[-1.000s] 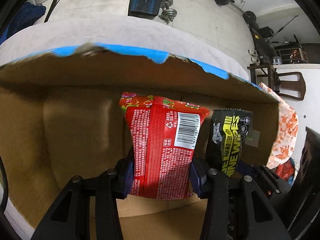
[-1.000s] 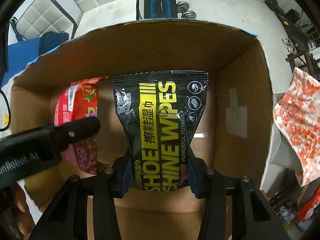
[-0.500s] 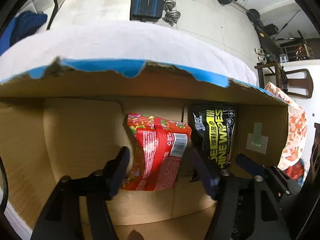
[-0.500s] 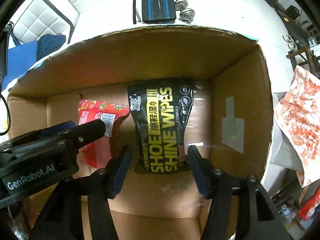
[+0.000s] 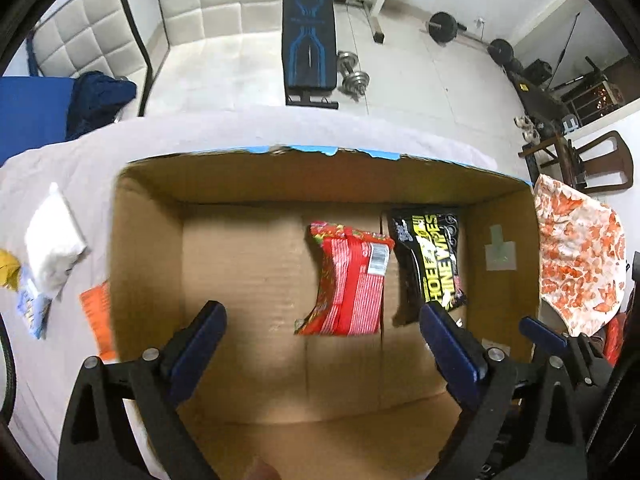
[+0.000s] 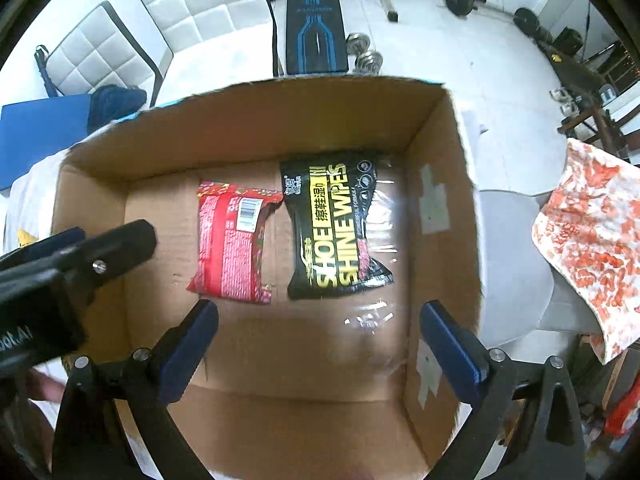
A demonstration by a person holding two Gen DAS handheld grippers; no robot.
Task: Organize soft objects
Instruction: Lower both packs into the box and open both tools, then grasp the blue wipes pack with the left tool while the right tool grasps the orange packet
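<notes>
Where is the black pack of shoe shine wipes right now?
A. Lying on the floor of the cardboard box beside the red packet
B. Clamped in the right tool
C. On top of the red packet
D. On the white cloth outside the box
A: the shoe shine wipes lie flat on the bottom of the cardboard box, next to the red packet, while the right tool hangs open above them.
</notes>
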